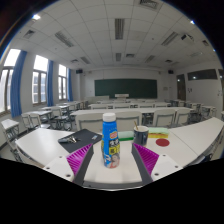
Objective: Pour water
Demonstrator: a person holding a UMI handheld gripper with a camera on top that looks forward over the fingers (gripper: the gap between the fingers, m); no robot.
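A white bottle [111,140] with a blue cap and a colourful label stands upright on the white table [60,150]. It stands between my gripper's [113,161] two fingers, with a gap on each side. The gripper is open; the magenta pads [82,158] flank the bottle's lower part. A small dark cup [140,135] stands on the table just beyond the bottle, to its right.
A dark flat notebook-like thing [80,137] lies on the table to the left beyond the fingers. A red round coaster on a green patch [163,142] lies to the right. Classroom desks, chairs and a blackboard [125,88] fill the room behind.
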